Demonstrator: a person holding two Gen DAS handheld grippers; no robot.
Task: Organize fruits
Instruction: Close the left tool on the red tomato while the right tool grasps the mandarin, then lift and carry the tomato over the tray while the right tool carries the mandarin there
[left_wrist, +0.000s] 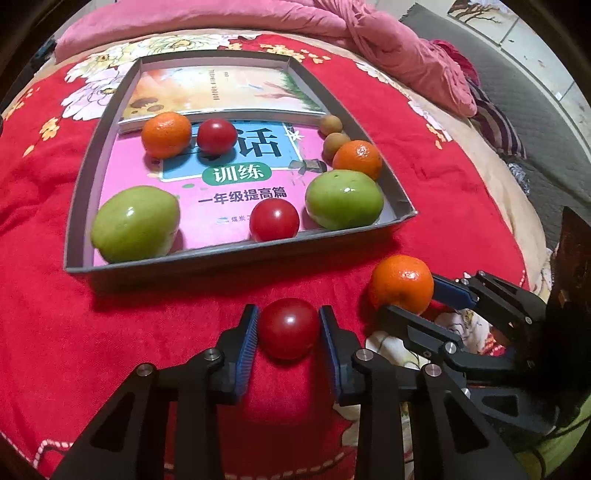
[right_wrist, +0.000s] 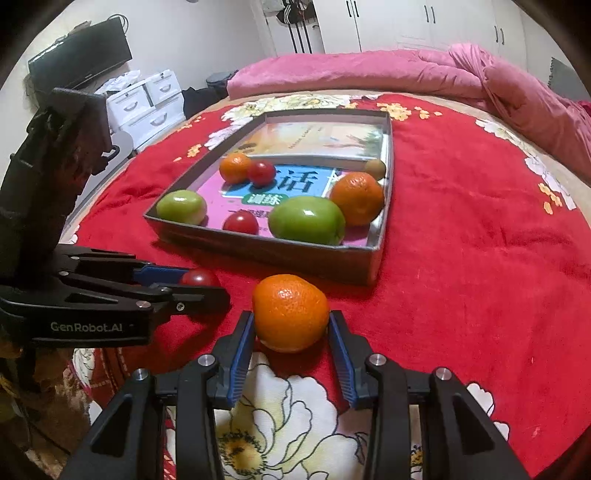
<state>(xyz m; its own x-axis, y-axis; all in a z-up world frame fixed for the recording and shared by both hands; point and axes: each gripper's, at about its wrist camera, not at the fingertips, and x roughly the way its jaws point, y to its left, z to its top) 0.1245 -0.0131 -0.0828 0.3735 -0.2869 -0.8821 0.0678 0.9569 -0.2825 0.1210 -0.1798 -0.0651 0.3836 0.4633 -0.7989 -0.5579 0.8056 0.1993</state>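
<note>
My left gripper is shut on a red tomato just in front of the grey tray; it shows from the side in the right wrist view. My right gripper is shut on an orange, to the right of the tomato; it also shows in the left wrist view around that orange. The tray holds two green fruits, two oranges, two tomatoes and two small brown fruits.
The tray lies on a red flowered blanket on a bed, with books as its floor. A pink quilt is bunched at the far side. White drawers and a monitor stand left of the bed.
</note>
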